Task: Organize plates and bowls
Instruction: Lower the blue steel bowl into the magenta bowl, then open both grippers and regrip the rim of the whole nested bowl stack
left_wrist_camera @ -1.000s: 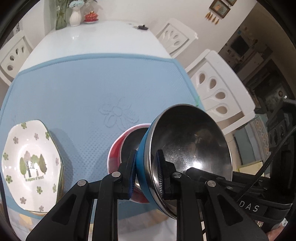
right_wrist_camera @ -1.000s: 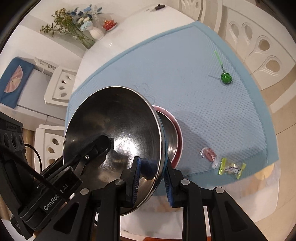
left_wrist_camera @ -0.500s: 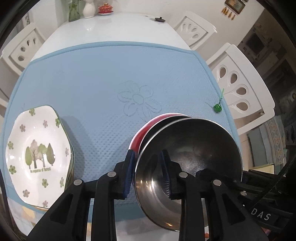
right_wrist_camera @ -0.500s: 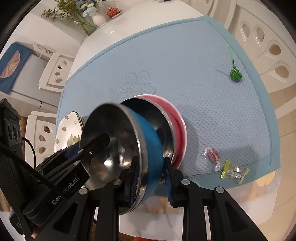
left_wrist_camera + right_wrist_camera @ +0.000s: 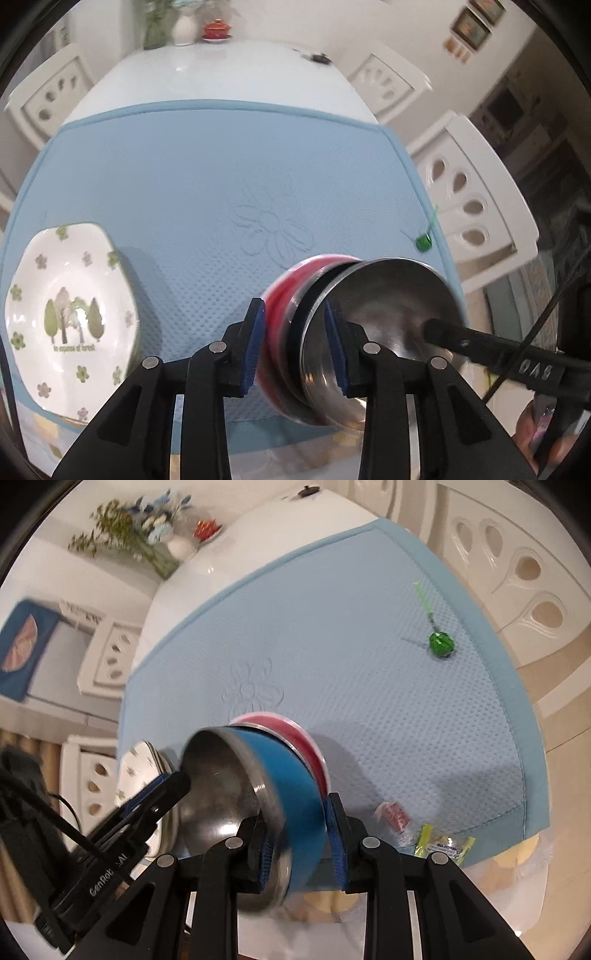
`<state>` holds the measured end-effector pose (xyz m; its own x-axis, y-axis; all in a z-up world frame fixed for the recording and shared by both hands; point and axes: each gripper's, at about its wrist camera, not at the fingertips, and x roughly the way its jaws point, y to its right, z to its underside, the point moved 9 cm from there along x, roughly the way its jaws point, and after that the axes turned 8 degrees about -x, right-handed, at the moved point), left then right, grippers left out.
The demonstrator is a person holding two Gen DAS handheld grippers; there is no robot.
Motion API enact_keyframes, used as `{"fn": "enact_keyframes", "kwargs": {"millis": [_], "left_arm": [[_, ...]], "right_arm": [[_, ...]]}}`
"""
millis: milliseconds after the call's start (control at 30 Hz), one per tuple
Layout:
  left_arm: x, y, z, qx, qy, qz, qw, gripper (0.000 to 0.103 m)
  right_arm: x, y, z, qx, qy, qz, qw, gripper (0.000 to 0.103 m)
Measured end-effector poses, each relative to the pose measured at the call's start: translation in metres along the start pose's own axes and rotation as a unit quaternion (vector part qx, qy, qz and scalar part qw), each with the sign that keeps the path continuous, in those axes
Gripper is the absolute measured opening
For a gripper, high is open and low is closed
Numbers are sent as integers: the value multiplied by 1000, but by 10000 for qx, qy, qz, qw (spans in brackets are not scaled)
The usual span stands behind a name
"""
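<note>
A steel bowl with a blue outside [image 5: 291,775] sits nested in a red bowl [image 5: 306,744] on the blue mat; it also shows in the left wrist view [image 5: 388,317], above the red bowl [image 5: 284,306]. My left gripper [image 5: 295,343] has opened wide, its jaws standing either side of both bowls' rims. My right gripper [image 5: 299,845] has opened too, its jaws straddling the blue bowl's wall. A white hexagonal plate with tree print [image 5: 66,314] lies on the mat's left; its edge shows in the right wrist view [image 5: 136,771].
A green lollipop [image 5: 439,642] lies at the mat's right edge, also in the left wrist view [image 5: 423,242]. Wrapped candies [image 5: 424,834] lie at the mat's near right corner. White chairs [image 5: 476,206] surround the table. A vase and red dish [image 5: 214,29] stand at the far end.
The blue steel bowl has come down level into the red bowl. Both grippers have widened from a tight pinch on its rim to open jaws.
</note>
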<state>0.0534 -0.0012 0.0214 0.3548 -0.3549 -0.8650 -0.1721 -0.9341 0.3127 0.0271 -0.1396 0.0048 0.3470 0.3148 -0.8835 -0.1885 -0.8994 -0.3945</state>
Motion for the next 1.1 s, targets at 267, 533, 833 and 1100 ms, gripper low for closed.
{"fn": "enact_keyframes", "kwargs": {"millis": [267,533,833,1100], "left_arm": [[-2,-18,18,-413,-208,290,9985,30],[-21,-15,22,-147,52,72,9999,30],[-80,-3,2,53,792,-217,9966,31],[-118,5,-3,70,1153,-174,9932,32]], "right_arm": [[-2,5,17,-80,-131,-276,9995,25],[-14,-24,17,-617,21,-422,9972,26],[-50,-73,20,-1526,479,-443,9861,26],[-74,-98,24,-1813,727,-432,9798,44]]}}
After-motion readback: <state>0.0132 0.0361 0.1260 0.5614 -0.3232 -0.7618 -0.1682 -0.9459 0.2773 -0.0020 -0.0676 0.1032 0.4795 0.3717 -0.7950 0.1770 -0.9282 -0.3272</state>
